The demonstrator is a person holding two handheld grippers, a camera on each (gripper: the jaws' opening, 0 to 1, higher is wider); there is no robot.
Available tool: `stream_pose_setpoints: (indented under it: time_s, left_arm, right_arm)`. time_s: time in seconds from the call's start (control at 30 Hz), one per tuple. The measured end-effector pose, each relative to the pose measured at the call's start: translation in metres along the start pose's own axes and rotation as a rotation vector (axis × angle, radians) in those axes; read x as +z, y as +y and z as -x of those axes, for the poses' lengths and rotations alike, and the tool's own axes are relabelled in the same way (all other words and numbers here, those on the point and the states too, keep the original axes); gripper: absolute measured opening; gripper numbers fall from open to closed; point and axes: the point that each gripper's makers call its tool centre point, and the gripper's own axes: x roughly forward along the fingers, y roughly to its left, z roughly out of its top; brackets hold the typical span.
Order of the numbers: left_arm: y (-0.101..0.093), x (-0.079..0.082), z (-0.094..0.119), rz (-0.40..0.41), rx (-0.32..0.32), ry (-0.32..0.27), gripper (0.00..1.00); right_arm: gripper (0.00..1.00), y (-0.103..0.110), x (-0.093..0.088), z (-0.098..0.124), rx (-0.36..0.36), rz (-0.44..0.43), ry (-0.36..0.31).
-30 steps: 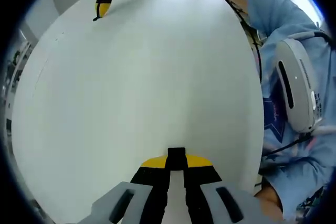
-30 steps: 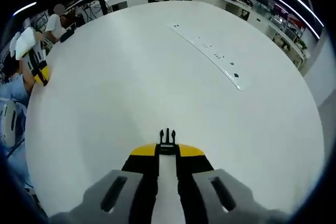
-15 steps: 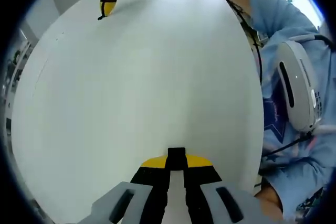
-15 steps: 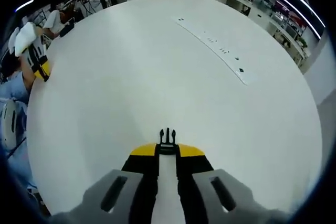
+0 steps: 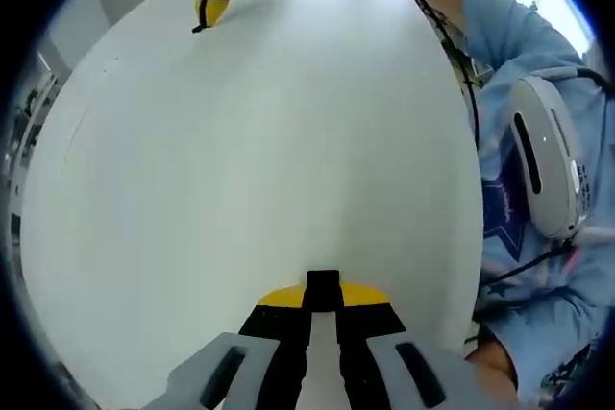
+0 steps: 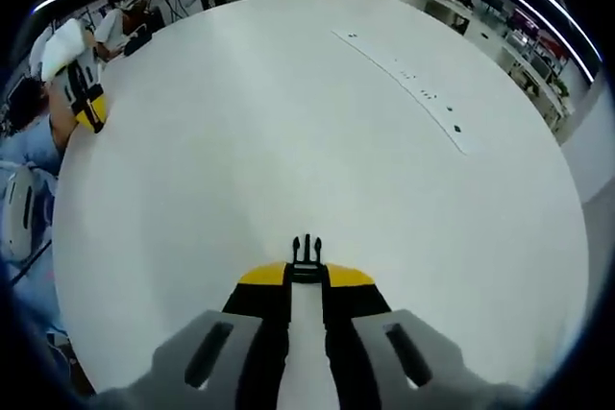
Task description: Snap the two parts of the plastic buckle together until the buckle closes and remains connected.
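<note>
- While the left gripper (image 5: 323,297) was held low over the near edge of the round white counter (image 5: 259,160), its fingers were seen closed narrowly on a black buckle part (image 5: 323,281), whose squared end stuck out past the yellow fingertips.
- In the right gripper view, the right gripper (image 6: 307,271) was seen with its fingers drawn narrow on the other black buckle part (image 6: 307,249), the pronged end pointing forward over the counter (image 6: 317,141).
- The two buckle parts were kept well apart, each held above the counter at opposite edges, and were not joined.
- In the left gripper view, the right gripper (image 5: 213,7) was seen small at the far edge of the counter, its yellow tip pointing down toward the surface.
- In the right gripper view, the left gripper (image 6: 86,103) was seen at the far left edge of the counter.
- A row of small dark marks (image 6: 408,79) was seen running across the far right part of the counter.
- A light blue sleeve (image 5: 538,141) of the person was seen along the right edge in the left gripper view.
</note>
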Motion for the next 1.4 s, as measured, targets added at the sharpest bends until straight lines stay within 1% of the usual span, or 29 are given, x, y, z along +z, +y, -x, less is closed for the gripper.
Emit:
stream_pose_setpoints:
  time_s: [0.17,0.47,0.83,1.4]
  left_arm:
    - [0.002,-0.001,0.001,0.001,0.0,0.003,0.09]
    - [0.005,-0.002,0.002,0.005,-0.003,0.011,0.09]
    - [0.007,-0.002,0.003,0.006,-0.005,0.016,0.09]
    - [0.006,0.0,0.003,0.008,-0.008,0.019,0.09]
  right_arm:
    - [0.12,0.006,0.001,0.0,0.011,0.019,0.002]
    - [0.12,0.017,0.002,0.001,0.039,0.072,0.026]
    - [0.12,0.039,-0.001,0.005,0.066,0.124,0.018]
    - [0.12,0.071,-0.01,0.013,0.098,0.208,0.016]
